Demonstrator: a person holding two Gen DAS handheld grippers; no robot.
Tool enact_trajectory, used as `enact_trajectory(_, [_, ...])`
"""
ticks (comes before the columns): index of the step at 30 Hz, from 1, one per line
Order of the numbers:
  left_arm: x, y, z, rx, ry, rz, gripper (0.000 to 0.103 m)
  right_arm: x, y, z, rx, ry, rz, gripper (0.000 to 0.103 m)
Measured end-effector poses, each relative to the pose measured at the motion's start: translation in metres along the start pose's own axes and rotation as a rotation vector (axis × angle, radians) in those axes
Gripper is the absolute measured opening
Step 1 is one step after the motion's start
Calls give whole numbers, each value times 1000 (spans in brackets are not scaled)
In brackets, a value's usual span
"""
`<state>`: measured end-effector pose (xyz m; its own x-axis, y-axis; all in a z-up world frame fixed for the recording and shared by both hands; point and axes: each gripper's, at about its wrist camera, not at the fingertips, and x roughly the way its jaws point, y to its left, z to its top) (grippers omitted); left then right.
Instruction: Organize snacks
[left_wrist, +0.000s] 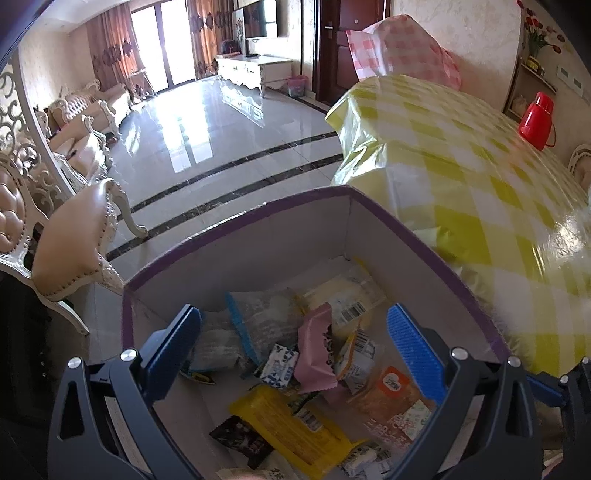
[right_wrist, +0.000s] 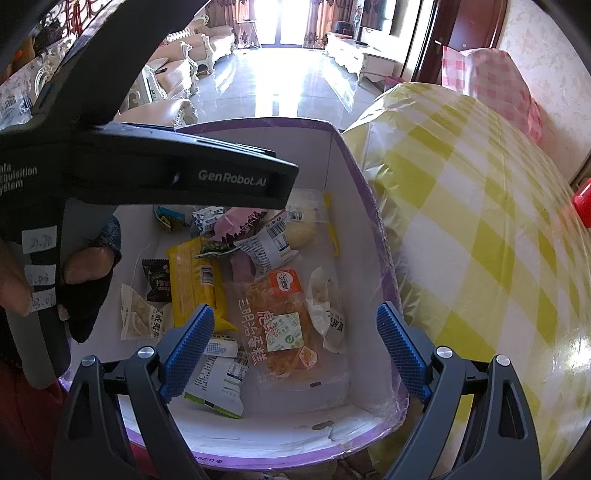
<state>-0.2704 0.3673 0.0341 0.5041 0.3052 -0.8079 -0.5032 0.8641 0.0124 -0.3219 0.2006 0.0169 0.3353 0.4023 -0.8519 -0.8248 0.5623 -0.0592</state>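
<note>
Hovering wide open and empty over the purple-rimmed white cardboard box (right_wrist: 354, 177): right gripper (right_wrist: 295, 347), left gripper (left_wrist: 295, 347) too. Lying inside at 12 o'clock, an orange cake pack (right_wrist: 280, 317), yellow wrapper (right_wrist: 199, 280) beside it.

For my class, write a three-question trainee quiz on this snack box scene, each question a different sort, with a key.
1. True or false: the left claw is shut on a snack.
2. The yellow packet lies: A) on the checked tablecloth B) in the purple-rimmed box C) on the floor.
3. Fill in: the right claw hangs open above the ____ cake pack.

Key: 1 false; 2 B; 3 orange.
</note>
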Motion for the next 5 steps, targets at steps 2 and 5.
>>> enact_trajectory(2, [0, 0, 0, 3, 4, 1, 101, 0, 0, -1, 0, 0, 2, 87])
enact_trajectory(5, [1, 0, 2, 2, 8, -1, 101, 0, 0, -2, -1, 1, 5, 87])
